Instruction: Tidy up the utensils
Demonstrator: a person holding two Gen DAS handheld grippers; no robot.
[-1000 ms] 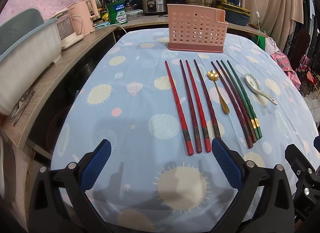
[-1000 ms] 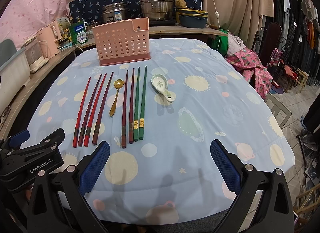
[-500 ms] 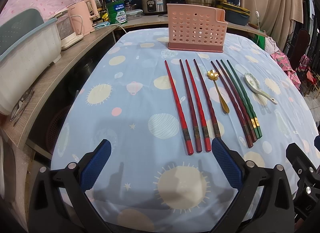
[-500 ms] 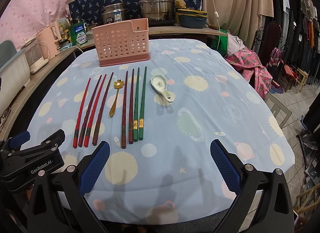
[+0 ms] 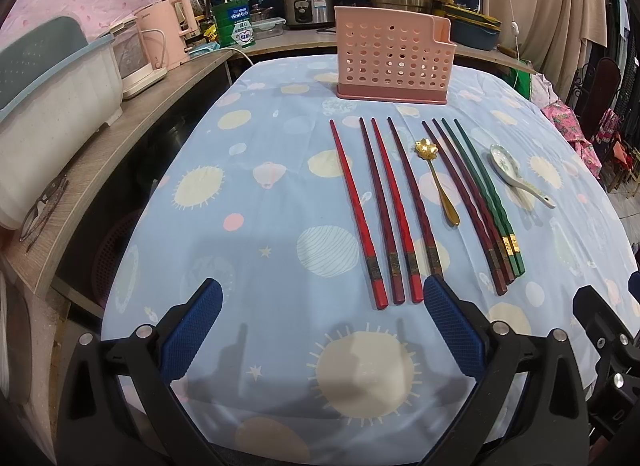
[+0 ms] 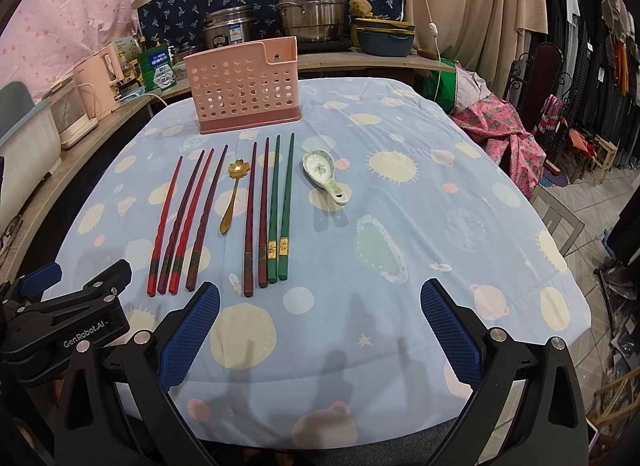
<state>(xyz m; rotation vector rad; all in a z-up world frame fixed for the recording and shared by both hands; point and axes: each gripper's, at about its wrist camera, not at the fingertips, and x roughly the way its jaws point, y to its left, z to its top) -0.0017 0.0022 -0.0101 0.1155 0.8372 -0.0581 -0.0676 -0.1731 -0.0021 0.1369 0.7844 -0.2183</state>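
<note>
Right wrist view, chopsticks (image 6: 260,213) flat, both jaws spread, empty

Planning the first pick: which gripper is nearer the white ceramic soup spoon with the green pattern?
Right. The right gripper sits at the near table edge, with the white ceramic soup spoon almost straight ahead. The left gripper is further left, facing the red chopsticks.

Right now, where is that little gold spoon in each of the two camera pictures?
Left wrist view: the gold spoon lies right of centre, between the two groups of chopsticks, bowl toward the pink basket.
Right wrist view: the gold spoon lies left of centre, in the same gap between the chopsticks.
Shared landmark: the pink basket stands at the far end of the table in both views.
</note>
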